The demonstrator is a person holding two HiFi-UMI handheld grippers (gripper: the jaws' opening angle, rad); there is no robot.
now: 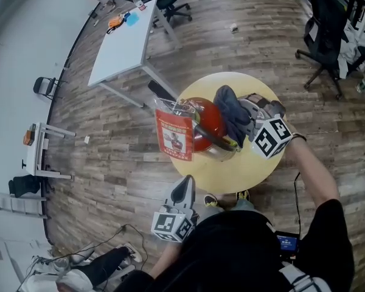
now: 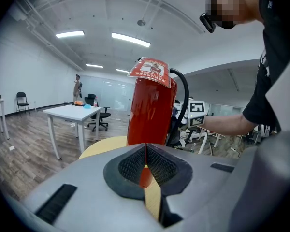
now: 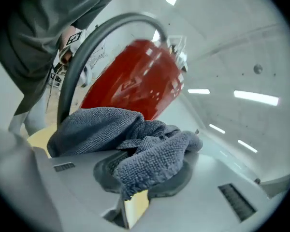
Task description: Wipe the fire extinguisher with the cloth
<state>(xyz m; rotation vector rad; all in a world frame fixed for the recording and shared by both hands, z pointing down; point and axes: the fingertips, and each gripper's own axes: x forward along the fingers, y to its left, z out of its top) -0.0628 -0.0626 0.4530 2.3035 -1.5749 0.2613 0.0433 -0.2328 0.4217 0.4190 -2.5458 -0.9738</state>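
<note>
Clamping cloth (image 3: 135,139) in right gripper (image 3: 139,172), just beside fire extinguisher (image 3: 130,86)

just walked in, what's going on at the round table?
A person with a gripper in each hand is working on a red fire extinguisher that stands upright on a round yellow table. The right gripper is shut on a bunched grey cloth, held right up at the extinguisher's upper side; actual contact is hard to confirm. The left gripper is shut and empty, held low off the table's near edge and pointed at the extinguisher.
</note>
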